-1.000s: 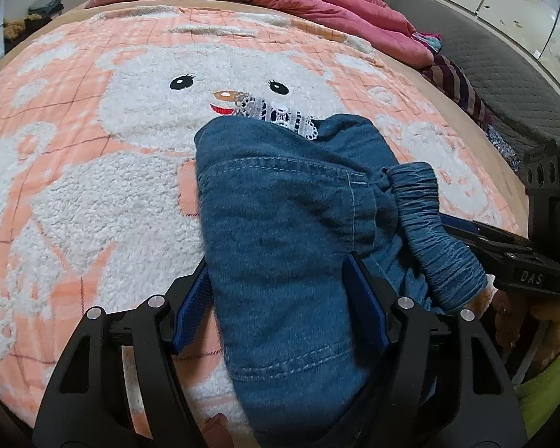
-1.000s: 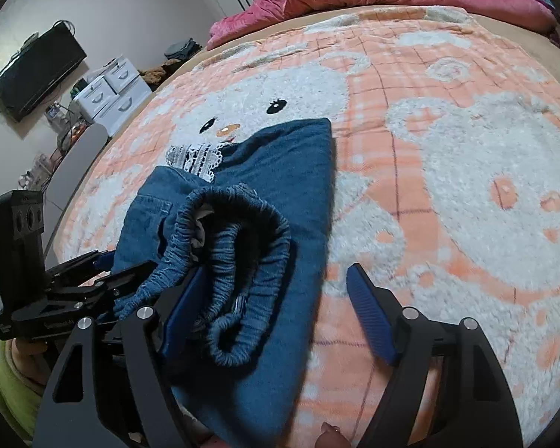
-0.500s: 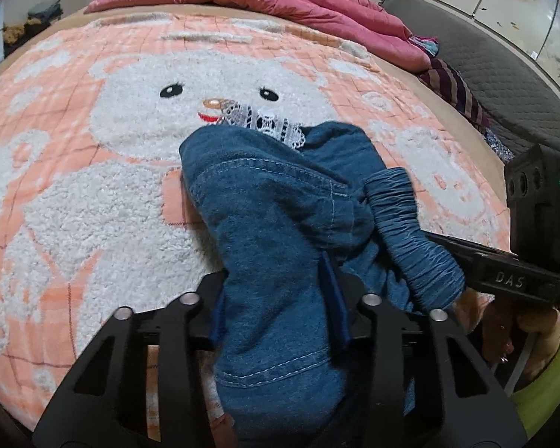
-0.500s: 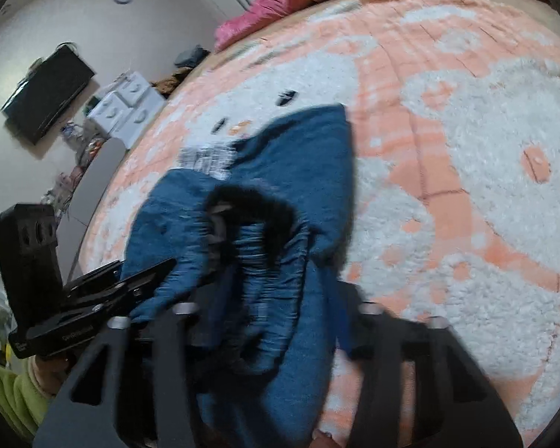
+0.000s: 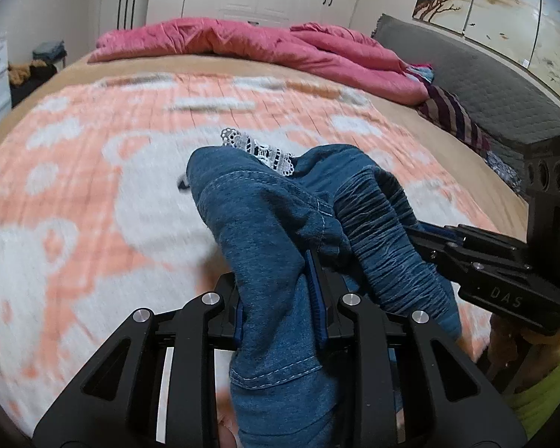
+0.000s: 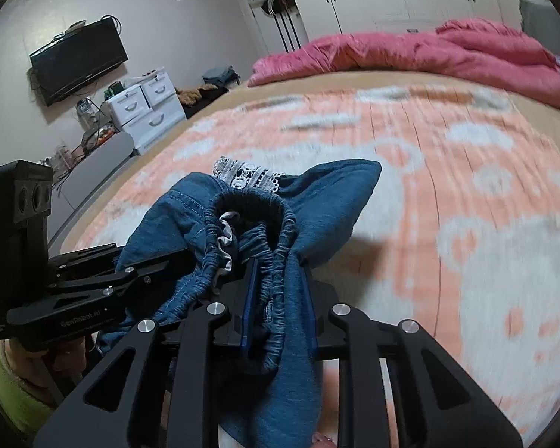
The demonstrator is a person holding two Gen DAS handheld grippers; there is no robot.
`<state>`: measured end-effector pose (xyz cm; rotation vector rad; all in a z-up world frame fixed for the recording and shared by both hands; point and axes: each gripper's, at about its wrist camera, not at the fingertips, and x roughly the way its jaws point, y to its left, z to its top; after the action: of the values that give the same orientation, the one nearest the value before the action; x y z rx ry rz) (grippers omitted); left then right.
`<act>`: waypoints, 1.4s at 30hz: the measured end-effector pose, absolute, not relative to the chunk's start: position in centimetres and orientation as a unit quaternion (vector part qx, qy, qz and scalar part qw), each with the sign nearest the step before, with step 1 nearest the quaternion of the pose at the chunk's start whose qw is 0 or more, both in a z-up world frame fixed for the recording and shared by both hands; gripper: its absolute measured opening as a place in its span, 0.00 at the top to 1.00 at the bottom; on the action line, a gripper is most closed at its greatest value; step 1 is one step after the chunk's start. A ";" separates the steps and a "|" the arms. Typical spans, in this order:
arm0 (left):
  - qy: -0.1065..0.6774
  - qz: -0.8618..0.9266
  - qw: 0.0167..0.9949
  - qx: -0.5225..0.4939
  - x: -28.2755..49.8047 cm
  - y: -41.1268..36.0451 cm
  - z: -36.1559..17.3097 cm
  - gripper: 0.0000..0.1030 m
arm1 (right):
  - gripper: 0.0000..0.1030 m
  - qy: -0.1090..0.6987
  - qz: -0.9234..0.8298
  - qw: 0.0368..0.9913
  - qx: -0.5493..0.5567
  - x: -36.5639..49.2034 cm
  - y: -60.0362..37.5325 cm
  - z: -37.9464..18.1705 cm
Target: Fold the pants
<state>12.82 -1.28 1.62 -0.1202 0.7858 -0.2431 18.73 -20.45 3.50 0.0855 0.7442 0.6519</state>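
Blue denim pants (image 5: 265, 231) with an elastic waistband (image 5: 388, 246) and white lace trim (image 5: 257, 149) hang bunched above the bed. My left gripper (image 5: 280, 291) is shut on the denim fold. My right gripper (image 6: 276, 295) is shut on the gathered waistband (image 6: 276, 272) of the pants (image 6: 328, 201). The right gripper shows at the right of the left wrist view (image 5: 478, 261); the left gripper shows at the left of the right wrist view (image 6: 86, 280). Both hold the same bundle, close together. The legs below are hidden.
An orange and white bear-pattern blanket (image 5: 93, 171) covers the bed. A pink duvet (image 5: 242, 44) lies at the far end. A grey headboard (image 5: 485, 86) is at right. White drawers (image 6: 145, 108) and a wall TV (image 6: 78, 61) stand left of the bed.
Both grippers closed on the pants and lifted them off the blanket. The views tilted up toward the far wall.
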 end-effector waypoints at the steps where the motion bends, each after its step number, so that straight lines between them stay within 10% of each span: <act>1: 0.377 -0.114 0.917 -0.055 13.6 -1.0 2.1 0.82 | 0.81 0.354 0.313 0.880 0.042 19.7 -20.1 3.8; 13: 0.420 -0.068 0.904 -0.044 20.3 1.0 -1.5 0.81 | 0.81 0.411 0.270 0.871 0.009 26.9 -17.0 0.3; 30: 0.439 -0.038 0.892 -0.096 18.4 4.1 -4.3 0.27 | 0.61 0.442 0.224 0.869 0.015 25.0 -19.2 -2.9; 42: 0.413 -0.060 0.902 -0.114 11.7 4.3 -1.1 0.10 | 0.38 0.390 0.230 0.891 -0.022 17.0 -19.9 0.5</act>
<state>11.69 4.29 -1.13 -0.2351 0.8546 -0.1248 17.02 -19.94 0.46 -0.0454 0.8097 0.4781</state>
